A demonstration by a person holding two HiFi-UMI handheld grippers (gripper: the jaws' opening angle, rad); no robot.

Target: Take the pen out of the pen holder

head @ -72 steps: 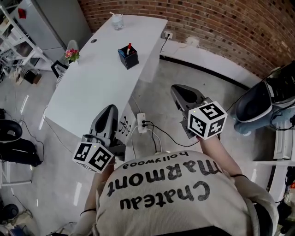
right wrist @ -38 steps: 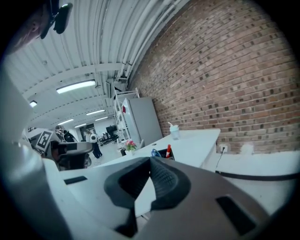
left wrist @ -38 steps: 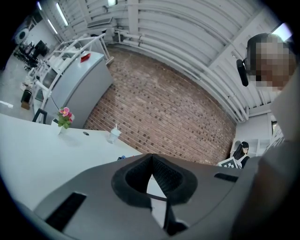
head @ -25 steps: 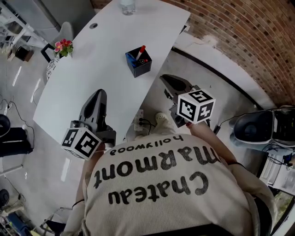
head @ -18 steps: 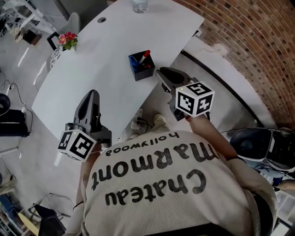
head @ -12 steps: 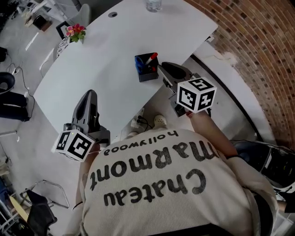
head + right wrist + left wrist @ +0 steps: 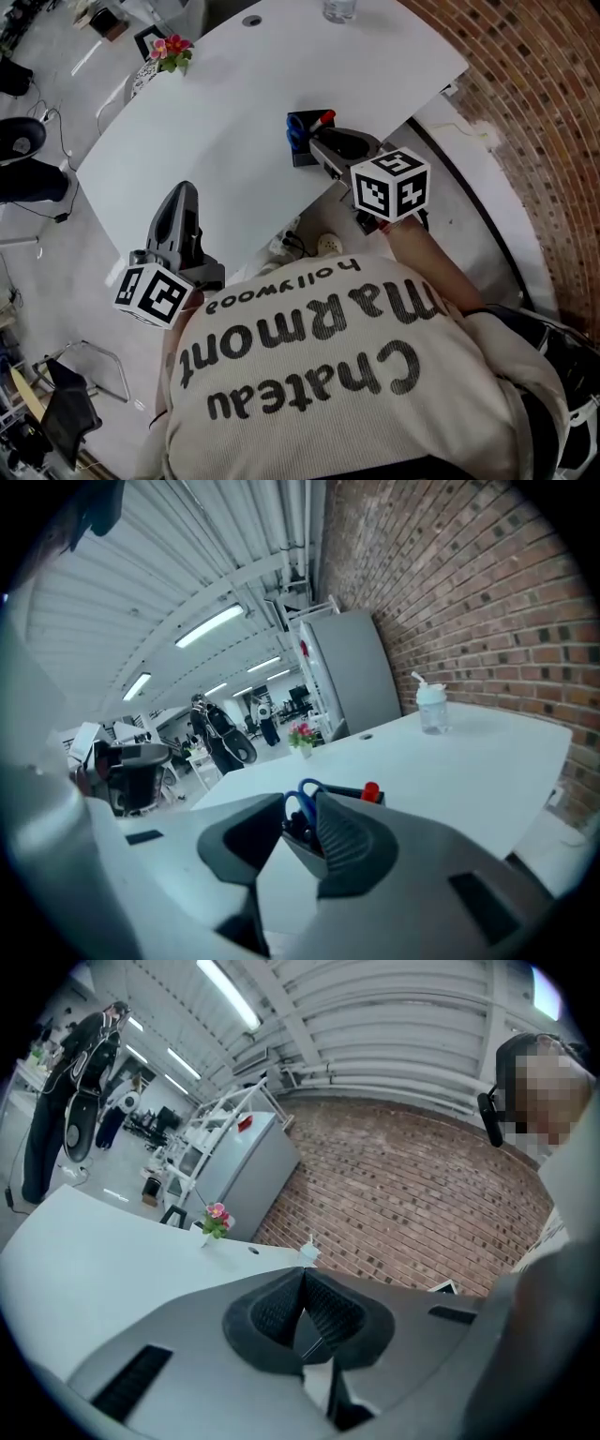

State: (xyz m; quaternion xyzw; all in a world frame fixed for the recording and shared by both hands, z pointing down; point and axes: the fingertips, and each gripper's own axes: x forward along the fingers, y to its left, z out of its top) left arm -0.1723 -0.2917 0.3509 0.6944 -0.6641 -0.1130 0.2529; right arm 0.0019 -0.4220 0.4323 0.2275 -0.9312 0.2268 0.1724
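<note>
A dark pen holder (image 7: 300,150) stands near the white table's (image 7: 216,122) right edge. A red-capped pen (image 7: 322,119) and blue scissors handles (image 7: 293,126) stick out of it. My right gripper (image 7: 322,142) sits close against the holder's right side. Its jaws have just been opening and stand open, and the pads press on nothing. In the right gripper view the holder (image 7: 302,844), scissors (image 7: 302,799) and pen cap (image 7: 371,791) show in and just beyond the gap of the right gripper (image 7: 298,810). My left gripper (image 7: 180,195) hovers over the table's near edge, shut and empty, its pads meeting (image 7: 302,1279).
A small pot of pink flowers (image 7: 172,47) stands at the table's far left, and a clear cup (image 7: 339,9) at its far end. A brick wall (image 7: 534,103) runs along the right. A power strip (image 7: 286,246) lies on the floor under the table edge.
My right gripper has moved forward from beside the table up to the pen holder, and its jaws have spread. The left gripper has stayed over the near edge.
</note>
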